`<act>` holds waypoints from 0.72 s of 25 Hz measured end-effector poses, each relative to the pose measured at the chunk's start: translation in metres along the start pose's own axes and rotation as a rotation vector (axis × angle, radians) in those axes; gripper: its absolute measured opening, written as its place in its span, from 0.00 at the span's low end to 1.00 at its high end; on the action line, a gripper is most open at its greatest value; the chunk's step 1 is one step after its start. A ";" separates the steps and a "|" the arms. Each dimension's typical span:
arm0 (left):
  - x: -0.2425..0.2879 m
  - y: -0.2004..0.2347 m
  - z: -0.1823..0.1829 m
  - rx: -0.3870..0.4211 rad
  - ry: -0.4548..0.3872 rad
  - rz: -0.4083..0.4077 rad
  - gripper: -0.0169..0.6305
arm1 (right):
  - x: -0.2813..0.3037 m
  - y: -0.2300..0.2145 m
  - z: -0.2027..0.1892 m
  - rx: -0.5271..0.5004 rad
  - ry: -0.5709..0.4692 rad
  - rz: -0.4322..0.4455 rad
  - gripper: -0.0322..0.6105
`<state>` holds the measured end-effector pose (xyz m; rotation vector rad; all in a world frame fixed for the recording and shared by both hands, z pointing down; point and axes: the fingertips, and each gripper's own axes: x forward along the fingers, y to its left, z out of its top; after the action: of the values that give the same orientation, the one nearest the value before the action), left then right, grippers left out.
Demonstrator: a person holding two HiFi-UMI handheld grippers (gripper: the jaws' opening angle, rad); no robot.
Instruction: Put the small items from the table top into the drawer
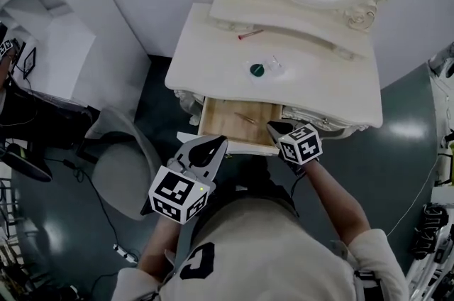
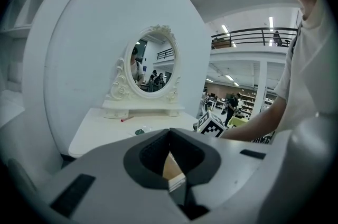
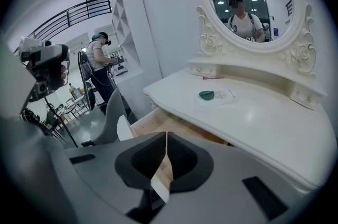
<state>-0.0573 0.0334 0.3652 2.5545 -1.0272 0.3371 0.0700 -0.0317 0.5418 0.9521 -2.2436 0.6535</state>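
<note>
Left gripper [image 1: 211, 145] and right gripper [image 1: 274, 128] are held at lower centre, fingers closed together, empty. One thin stick [image 1: 246, 118] is seen in the open drawer [image 1: 213, 123]. Two items are seen on the worktop [image 1: 333, 86] above: one green disc [image 1: 257, 69], one red stick [image 1: 250, 34].

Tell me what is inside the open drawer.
One thin stick lies on the drawer floor. The table top covers the drawer's back part, and the right gripper hides its right front corner.
</note>
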 end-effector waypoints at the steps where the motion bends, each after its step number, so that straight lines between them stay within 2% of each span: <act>1: 0.001 -0.001 0.001 0.003 0.001 -0.003 0.11 | -0.001 -0.001 0.002 -0.003 -0.005 0.000 0.10; 7: 0.012 -0.003 0.006 0.014 0.010 -0.014 0.11 | -0.003 -0.008 0.020 -0.040 -0.028 -0.006 0.10; 18: 0.038 0.011 0.011 -0.020 0.040 0.023 0.11 | 0.018 -0.043 0.070 -0.237 -0.054 -0.077 0.11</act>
<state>-0.0375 -0.0021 0.3717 2.5095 -1.0402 0.3810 0.0691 -0.1114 0.5144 0.9400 -2.2578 0.3231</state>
